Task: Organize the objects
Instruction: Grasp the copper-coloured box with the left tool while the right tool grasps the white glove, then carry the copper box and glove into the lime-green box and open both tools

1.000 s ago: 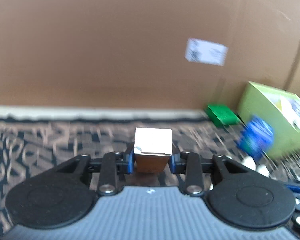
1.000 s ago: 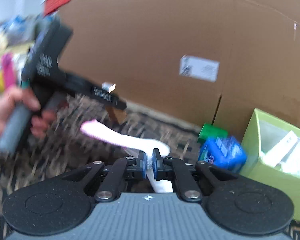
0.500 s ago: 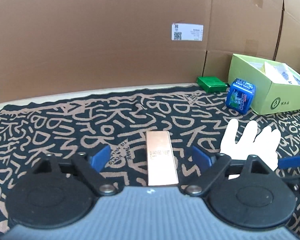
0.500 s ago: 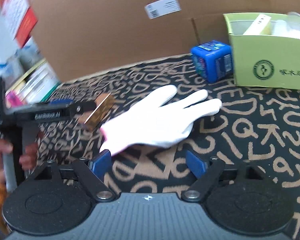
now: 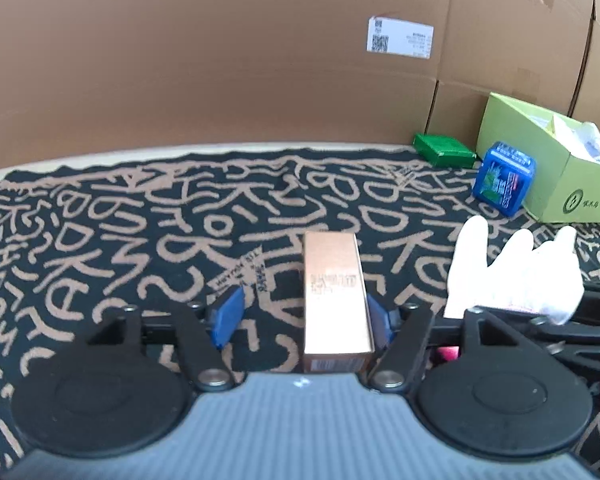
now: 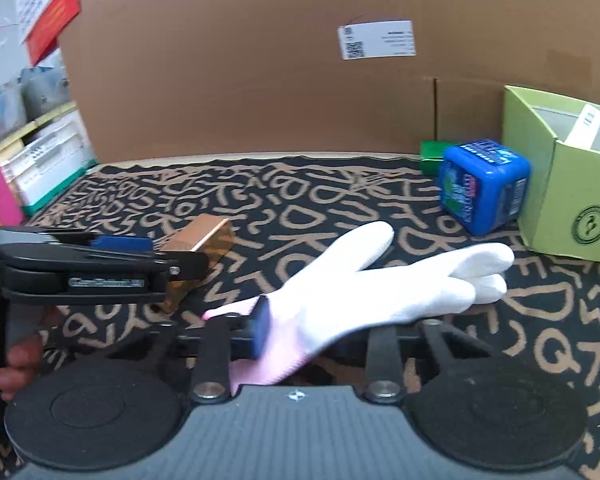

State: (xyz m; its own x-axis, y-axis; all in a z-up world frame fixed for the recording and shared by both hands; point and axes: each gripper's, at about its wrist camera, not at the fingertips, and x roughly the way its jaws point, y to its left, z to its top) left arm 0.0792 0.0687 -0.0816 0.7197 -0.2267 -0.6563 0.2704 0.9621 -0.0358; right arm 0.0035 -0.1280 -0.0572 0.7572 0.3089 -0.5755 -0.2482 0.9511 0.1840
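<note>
Since half a second earlier, both grippers had narrowed. I saw left gripper spread around the copper box, right gripper astride the white glove, unclamped; centre before squeezing.

Left gripper: low over the patterned surface, pointing toward the far wall, level.
Left gripper jaws: spread apart; the left blue pad stands free, the right pad sits right against the side of a copper-coloured box lying between them.
Left gripper seen from the right: its black body reaches in from the left edge, with bare fingers of the person's hand curled round the handle.
Right gripper: near the left one, on its right side, low and level.
Right gripper jaws: parted; the left blue pad shows, the right pad is hidden under a white glove lying across the gap.
</note>
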